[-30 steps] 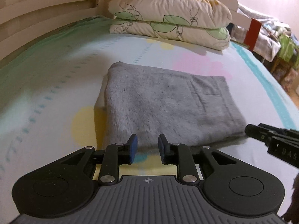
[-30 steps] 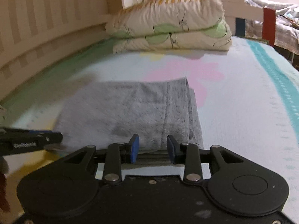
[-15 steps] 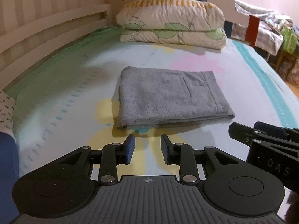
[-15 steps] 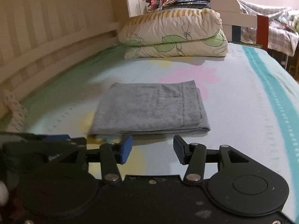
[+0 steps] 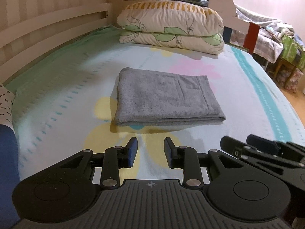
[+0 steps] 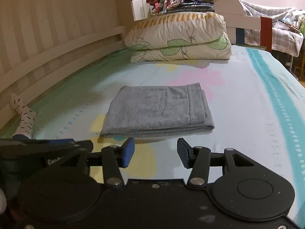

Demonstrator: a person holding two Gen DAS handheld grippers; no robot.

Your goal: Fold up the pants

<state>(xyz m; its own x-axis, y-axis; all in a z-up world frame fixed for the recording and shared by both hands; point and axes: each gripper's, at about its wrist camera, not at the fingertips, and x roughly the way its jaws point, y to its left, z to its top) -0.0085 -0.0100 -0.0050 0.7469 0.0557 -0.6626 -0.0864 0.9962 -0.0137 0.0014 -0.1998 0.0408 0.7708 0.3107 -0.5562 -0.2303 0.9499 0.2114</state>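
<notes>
The grey pants (image 5: pixel 165 97) (image 6: pixel 158 110) lie folded into a flat rectangle in the middle of the bed, pocket side up. My left gripper (image 5: pixel 149 149) hangs over the sheet just short of their near edge, jaws apart with nothing between them. My right gripper (image 6: pixel 155 150) is level with it on the right, jaws wider apart, also empty. Each gripper shows at the edge of the other's view: the right gripper (image 5: pixel 266 148) at the lower right, the left gripper (image 6: pixel 47 147) at the lower left.
Two stacked leaf-print pillows (image 5: pixel 171 28) (image 6: pixel 181 38) rest at the head of the bed. A wooden rail (image 6: pixel 57 57) runs along the left side. A person's socked foot (image 6: pixel 22 114) lies by the rail. Cluttered furniture (image 5: pixel 276 43) stands beyond the right edge of the mattress (image 6: pixel 276 99).
Both grippers have pulled back from the pants' near edge and risen. The right jaws have spread wider. The pants stay folded on the sheet.
</notes>
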